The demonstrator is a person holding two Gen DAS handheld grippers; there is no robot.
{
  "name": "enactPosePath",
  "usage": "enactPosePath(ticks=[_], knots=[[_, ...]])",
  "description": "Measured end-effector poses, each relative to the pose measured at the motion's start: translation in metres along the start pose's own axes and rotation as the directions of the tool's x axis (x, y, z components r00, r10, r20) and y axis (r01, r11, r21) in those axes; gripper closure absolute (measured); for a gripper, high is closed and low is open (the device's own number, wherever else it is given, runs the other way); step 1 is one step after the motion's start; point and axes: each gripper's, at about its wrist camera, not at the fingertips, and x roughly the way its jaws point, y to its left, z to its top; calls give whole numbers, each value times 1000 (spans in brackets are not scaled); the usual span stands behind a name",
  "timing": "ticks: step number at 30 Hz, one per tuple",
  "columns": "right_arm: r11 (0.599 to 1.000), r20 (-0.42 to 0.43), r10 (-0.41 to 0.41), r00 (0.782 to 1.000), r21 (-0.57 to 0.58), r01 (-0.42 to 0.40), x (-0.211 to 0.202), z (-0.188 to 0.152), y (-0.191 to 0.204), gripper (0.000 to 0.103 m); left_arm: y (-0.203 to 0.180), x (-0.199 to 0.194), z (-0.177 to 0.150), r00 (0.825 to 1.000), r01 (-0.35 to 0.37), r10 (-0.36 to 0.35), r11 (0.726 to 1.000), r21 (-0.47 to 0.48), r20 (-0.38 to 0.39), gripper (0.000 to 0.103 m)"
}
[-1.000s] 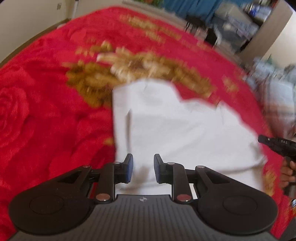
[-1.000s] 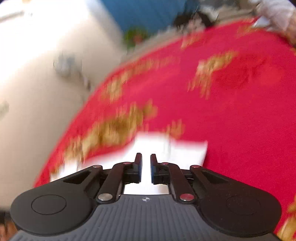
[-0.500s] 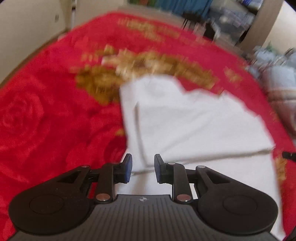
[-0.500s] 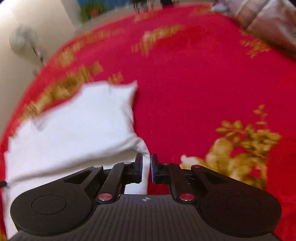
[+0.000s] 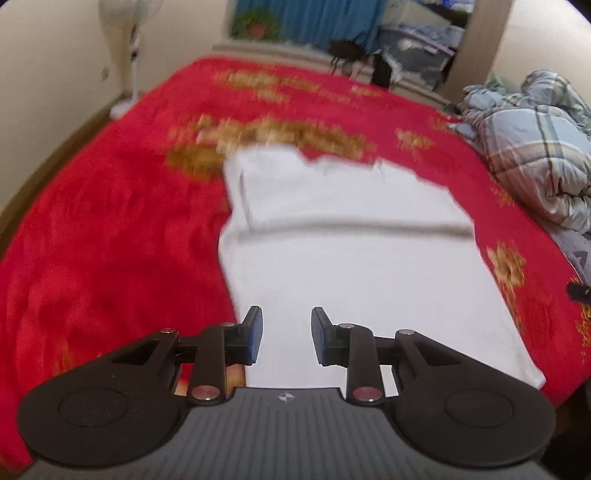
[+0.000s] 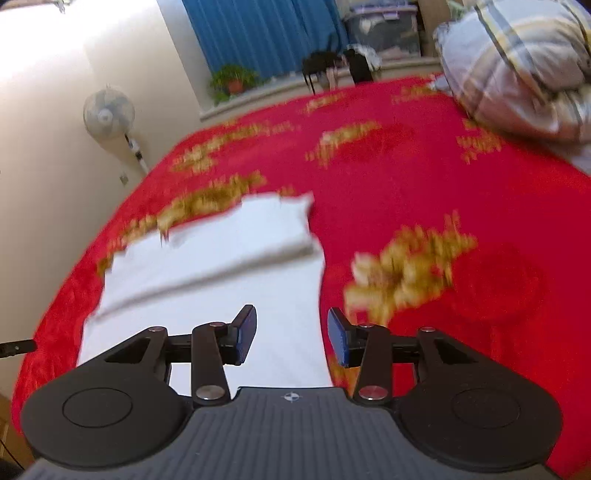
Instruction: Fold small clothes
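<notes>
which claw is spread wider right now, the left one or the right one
The right claw: its gap is visibly wider than the left claw's. Both are open and empty above the white garment.

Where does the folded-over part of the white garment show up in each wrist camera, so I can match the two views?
Left wrist: the folded-over part lies upper centre, at the far end of the white garment, ahead of the left gripper.
Right wrist: the fold sits left of centre, beyond the right gripper.
Shared landmark: the standing fan by the wall, past the red blanket.
</notes>
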Motion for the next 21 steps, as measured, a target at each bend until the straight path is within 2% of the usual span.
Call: enactPosePath(ticks=[3, 6, 8, 11, 13, 18, 21], knots=[[1000, -83, -3, 997, 6, 4, 7, -31, -6, 59, 9, 4, -38, 998, -19, 15, 998, -64, -67, 71], [999, -201, -21, 979, 22, 26, 27, -55, -13, 59, 24, 18, -67, 986, -54, 33, 991, -120, -166, 71], [999, -243, -45, 969, 14, 50, 35, -62, -15, 59, 32, 22, -76, 978, -76, 43, 984, -160, -202, 71], [995, -282, -94, 955, 14, 102, 43, -68, -21, 59, 44, 23, -84, 975, -63, 11, 972, -228, -224, 71], [991, -308, -119, 944, 25, 133, 47, -71, -26, 59, 47, 25, -89, 969, -76, 16, 968, -239, -246, 71], [986, -366, -91, 926, 97, 136, 53, -84, -41, 59, 42, 29, -97, 959, -72, 8, 973, -219, -283, 71], [983, -374, -87, 923, 119, 141, 54, -87, -46, 59, 42, 29, -102, 956, -77, 12, 974, -213, -292, 71]])
